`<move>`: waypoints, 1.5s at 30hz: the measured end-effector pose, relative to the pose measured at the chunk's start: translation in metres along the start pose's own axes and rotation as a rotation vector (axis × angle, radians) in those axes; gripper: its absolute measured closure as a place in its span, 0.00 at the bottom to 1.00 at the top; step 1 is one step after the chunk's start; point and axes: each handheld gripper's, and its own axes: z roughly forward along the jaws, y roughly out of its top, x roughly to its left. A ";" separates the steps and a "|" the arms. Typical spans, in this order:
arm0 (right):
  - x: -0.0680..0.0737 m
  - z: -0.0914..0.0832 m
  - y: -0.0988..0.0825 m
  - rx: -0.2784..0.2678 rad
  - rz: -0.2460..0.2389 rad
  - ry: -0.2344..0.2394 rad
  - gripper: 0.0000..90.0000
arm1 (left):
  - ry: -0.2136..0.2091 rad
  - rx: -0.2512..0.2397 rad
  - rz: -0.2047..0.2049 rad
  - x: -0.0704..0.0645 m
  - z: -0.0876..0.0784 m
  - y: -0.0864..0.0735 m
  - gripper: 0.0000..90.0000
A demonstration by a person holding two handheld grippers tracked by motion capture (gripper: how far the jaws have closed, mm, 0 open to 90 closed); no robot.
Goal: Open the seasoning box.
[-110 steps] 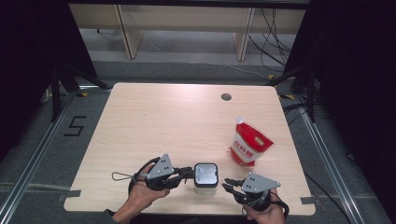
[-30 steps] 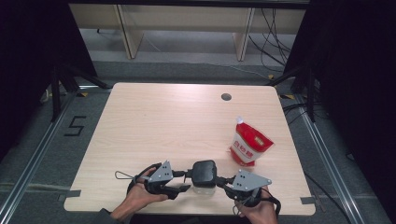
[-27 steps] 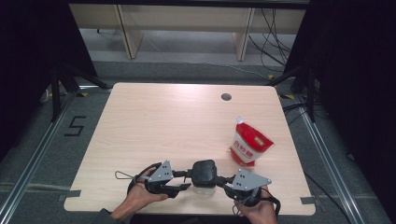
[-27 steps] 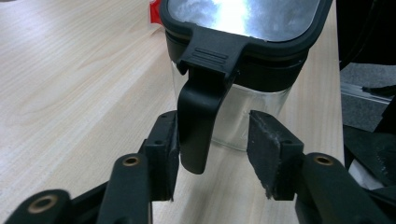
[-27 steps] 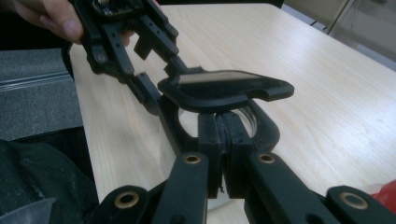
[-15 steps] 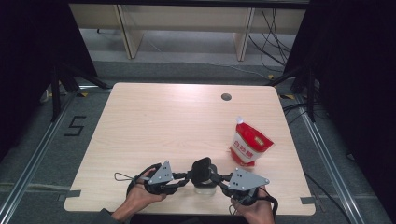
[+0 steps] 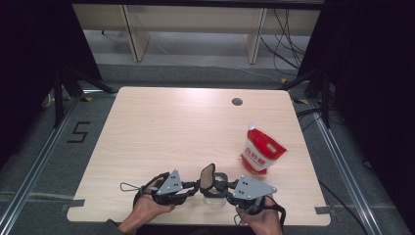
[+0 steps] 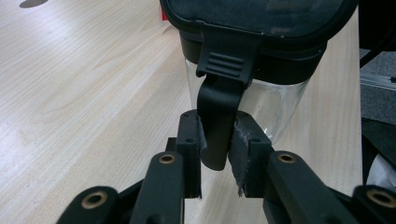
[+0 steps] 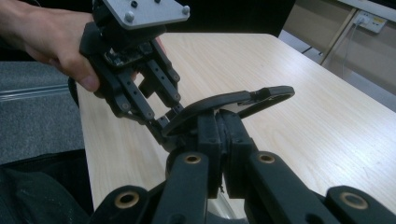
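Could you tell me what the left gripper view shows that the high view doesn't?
Left gripper view: the left gripper, whose jaws have just been closing, pinches the latch of the black lid. High view: the left hand and right hand, the right gripper gripping that lid's other edge, the lid tilted up. Both: lid, clear container, wooden table.

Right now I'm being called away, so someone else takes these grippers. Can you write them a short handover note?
Left gripper: shut on the lid's black latch tab.
Right gripper: shut on the far side of the lid.
Clear container: at the table's near edge, between the hands; red pouch stands to the right.
Done: lid tilted up on edge.
Left: probably lifting it clear and setting it down.
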 end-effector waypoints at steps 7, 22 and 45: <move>0.003 0.005 0.006 0.013 -0.006 0.010 0.98 | 0.025 0.009 -0.017 -0.004 0.000 0.001 0.82; 0.014 0.026 0.021 0.034 -0.057 0.022 0.98 | 0.046 0.015 -0.026 -0.007 0.000 0.002 0.82; 0.008 0.031 0.021 0.041 -0.054 0.032 0.96 | 0.058 0.016 -0.050 -0.010 0.001 0.003 0.82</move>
